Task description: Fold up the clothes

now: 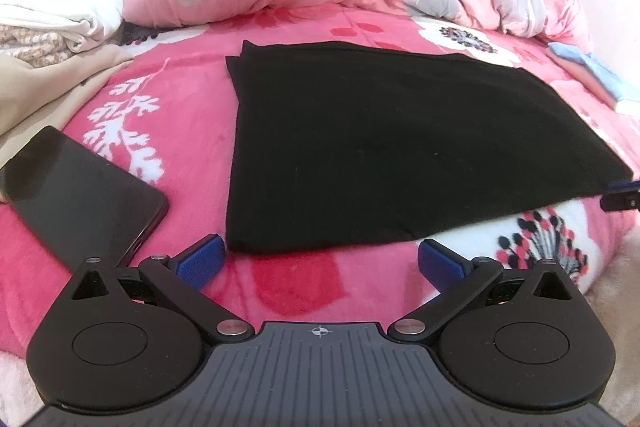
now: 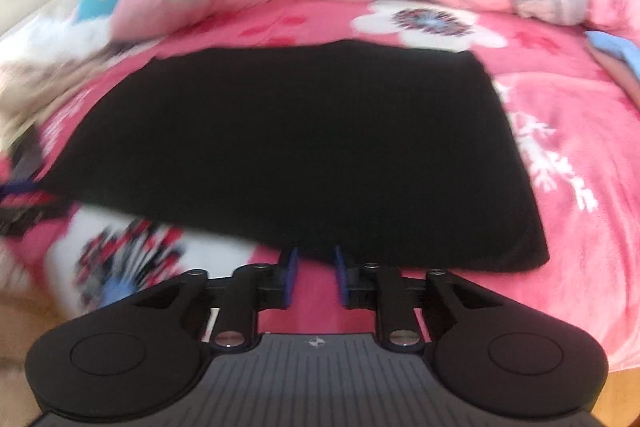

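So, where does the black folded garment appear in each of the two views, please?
Left wrist view: the black folded garment fills the centre and right, just beyond the open left tongs.
Right wrist view: it spans the centre, its near edge just ahead of the right tongs.
Shared landmark: the white flower with a dark centre on the pink blanket, behind the garment.

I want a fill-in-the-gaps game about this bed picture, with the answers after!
1. The folded cloth lying flat on the pink flowery blanket is coloured ____.
2. The dark flat phone lies to the ____ of the cloth in the left wrist view.
3. The left gripper has its blue pads wide ____.
4. Between those pads there is ____.

Answers: black; left; open; nothing
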